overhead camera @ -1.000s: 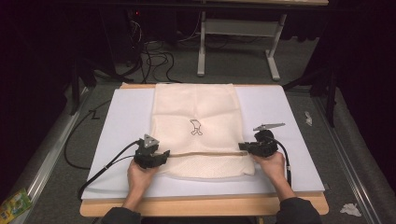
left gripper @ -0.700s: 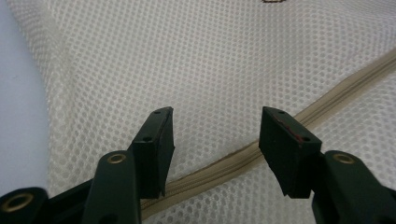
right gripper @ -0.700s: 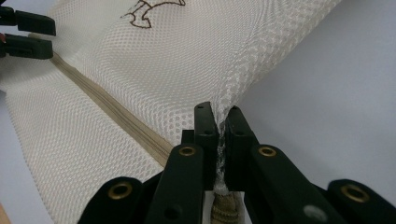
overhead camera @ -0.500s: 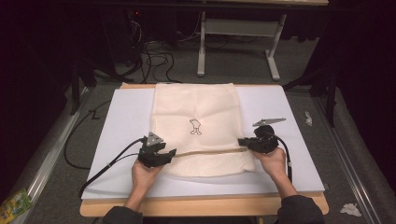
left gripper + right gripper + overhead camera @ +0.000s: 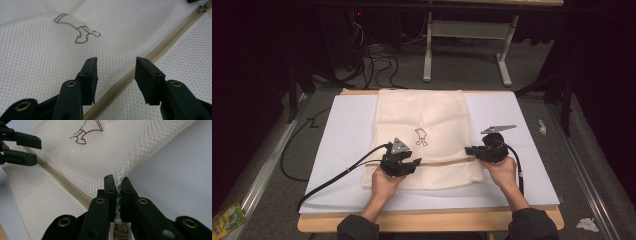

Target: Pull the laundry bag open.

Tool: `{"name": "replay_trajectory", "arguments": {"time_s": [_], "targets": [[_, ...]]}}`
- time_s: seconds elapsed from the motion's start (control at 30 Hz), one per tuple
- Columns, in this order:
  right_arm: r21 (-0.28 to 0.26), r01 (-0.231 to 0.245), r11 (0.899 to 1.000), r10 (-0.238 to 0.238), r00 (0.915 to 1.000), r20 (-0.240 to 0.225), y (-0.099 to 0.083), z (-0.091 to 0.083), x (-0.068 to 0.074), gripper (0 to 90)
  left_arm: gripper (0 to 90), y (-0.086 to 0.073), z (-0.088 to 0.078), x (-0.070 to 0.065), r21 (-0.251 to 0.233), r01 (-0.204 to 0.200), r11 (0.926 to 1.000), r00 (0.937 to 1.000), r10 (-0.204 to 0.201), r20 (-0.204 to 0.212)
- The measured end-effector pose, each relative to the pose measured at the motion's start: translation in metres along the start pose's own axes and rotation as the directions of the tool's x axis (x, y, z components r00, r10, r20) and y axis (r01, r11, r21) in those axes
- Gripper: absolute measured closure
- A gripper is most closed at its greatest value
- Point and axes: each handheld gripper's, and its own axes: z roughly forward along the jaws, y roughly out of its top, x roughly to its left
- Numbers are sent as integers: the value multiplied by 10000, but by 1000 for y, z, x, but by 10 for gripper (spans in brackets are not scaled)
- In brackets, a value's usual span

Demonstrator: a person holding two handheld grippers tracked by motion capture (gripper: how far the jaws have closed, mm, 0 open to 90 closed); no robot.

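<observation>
A cream mesh bag [image 5: 422, 112] with a small brown drawing [image 5: 422, 136] lies flat on a white board [image 5: 342, 125]. A tan zipper [image 5: 444, 162] runs across its near part. My left gripper [image 5: 414, 164] hovers over the zipper's left half, open. Its jaws have just been closing, and nothing is pinched between them. In the left gripper view the gripper [image 5: 116, 67] points along the zipper [image 5: 160, 51], which passes under the gap. My right gripper [image 5: 468, 150] is shut on the bag's right edge at the zipper's end. In the right gripper view the gripper [image 5: 118, 186] pinches the mesh [image 5: 125, 142].
The board rests on a wooden table [image 5: 437, 221]. Black cables [image 5: 377, 55] and a grey table frame [image 5: 462, 35] stand on the floor behind. Crumpled paper [image 5: 588, 224] lies at the right on the floor, a green packet [image 5: 227, 220] at the left.
My left gripper has slid to the right over the zipper, away from the bag's left edge, and its jaws stand narrower. The right gripper has kept its grip and place.
</observation>
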Motion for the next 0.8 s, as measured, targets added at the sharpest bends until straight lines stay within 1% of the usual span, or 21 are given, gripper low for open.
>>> {"name": "replay_trajectory", "arguments": {"time_s": [0.17,0.23,0.3,0.4,0.47,0.53,0.6,0.63,0.7,0.8], "targets": [[-54,30,10000,-30,10000,-10,2,-1,1,879,546,8,9,-10,27,-54,10000,9989,53,469],[-56,-13,10000,13,10000,4,2,-1,2,879,553,9,12,-14,52,-139,9999,9982,135,577],[-56,28,10000,-28,10000,-12,3,0,3,879,563,11,16,-18,37,-181,9998,9968,177,780],[-20,40,10000,-40,10000,-36,4,1,4,879,567,12,20,-21,136,-254,9996,9961,242,849],[-40,-9,10000,8,9999,-100,4,1,3,879,567,13,23,-22,72,-154,9999,9956,147,931],[-51,-30,10000,29,10000,-72,4,1,3,879,565,14,23,-23,56,-168,9998,9951,161,975],[-112,-1,9999,0,10000,-68,4,1,3,880,561,15,24,-25,-12,-82,10000,9932,82,1159],[-159,-46,9999,44,10000,-81,5,1,4,879,560,15,25,-26,-34,-52,10000,9932,55,1161],[-175,-85,9998,84,9999,-92,5,1,4,879,560,17,25,-28,-20,-132,9999,9933,134,1148],[-176,-55,9998,54,9999,-103,6,2,5,879,562,21,26,-32,-6,-291,9996,9918,290,1245]]}}
